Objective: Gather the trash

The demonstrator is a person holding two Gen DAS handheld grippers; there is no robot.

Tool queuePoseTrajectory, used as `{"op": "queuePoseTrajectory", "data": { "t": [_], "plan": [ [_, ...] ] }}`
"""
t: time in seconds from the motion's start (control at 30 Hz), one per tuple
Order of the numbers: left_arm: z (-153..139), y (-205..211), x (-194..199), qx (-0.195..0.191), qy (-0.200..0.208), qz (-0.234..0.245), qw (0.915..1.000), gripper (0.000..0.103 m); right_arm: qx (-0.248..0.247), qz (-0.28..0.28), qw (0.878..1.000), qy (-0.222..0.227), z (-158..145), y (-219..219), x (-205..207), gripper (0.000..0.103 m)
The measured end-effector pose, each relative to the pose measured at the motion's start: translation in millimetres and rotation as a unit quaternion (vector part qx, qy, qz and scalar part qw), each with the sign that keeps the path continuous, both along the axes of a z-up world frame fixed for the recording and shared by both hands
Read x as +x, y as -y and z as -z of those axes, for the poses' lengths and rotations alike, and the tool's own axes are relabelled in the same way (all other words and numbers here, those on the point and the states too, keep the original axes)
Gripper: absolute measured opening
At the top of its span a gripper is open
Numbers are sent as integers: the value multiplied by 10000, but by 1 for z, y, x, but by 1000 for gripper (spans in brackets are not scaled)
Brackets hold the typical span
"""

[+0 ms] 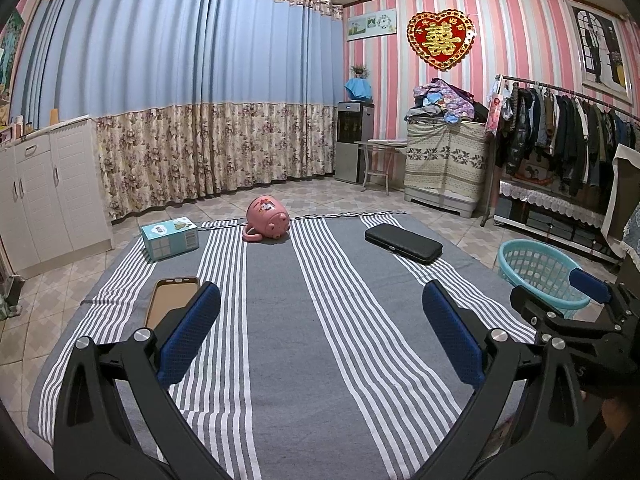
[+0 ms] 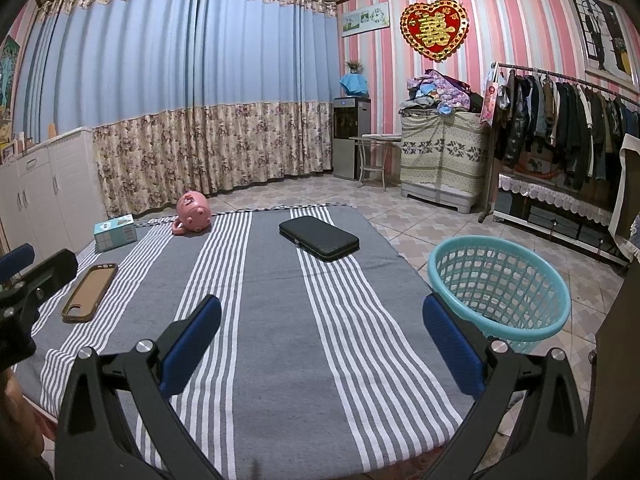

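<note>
Both sets of tongs are spread wide with nothing between the blue pads: left tongs [image 1: 320,328] low centre in the left wrist view, right tongs [image 2: 322,332] same spot in the right wrist view, both hovering level over the near end of the striped cloth [image 2: 260,320] and pointing at the far wall. Moving outward, the phone case [image 2: 89,293] lies flat at the left of the frame, the black case [image 2: 319,243] sits a bit above centre, and the small blue box [image 2: 115,232] and the tipped-over pink cup [image 2: 193,213] are up at the far left edge. The teal basket [image 2: 500,292] stands on the floor tiles just beside the cloth's right edge; through the mesh it looks empty, though I can't see the bottom. So all four bits are out on the cloth and none in the basket. My guess is whichever gets picked, it needs a low flat pinch, then a carry over to the basket rim.
</note>
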State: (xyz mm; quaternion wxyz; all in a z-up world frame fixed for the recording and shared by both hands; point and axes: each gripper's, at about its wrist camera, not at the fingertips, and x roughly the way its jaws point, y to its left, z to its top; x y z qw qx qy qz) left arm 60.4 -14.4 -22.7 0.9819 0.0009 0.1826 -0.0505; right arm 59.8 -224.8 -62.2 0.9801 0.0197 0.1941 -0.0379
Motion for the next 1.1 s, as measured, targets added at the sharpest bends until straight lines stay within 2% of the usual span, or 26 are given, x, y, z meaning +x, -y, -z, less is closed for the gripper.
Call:
{"op": "queuePoseTrajectory", "data": {
  "t": [1.1],
  "plan": [
    [1, 0, 0, 7, 14, -7, 10000, 98, 30, 6, 10000, -45, 0, 0, -1, 98]
  ]
}}
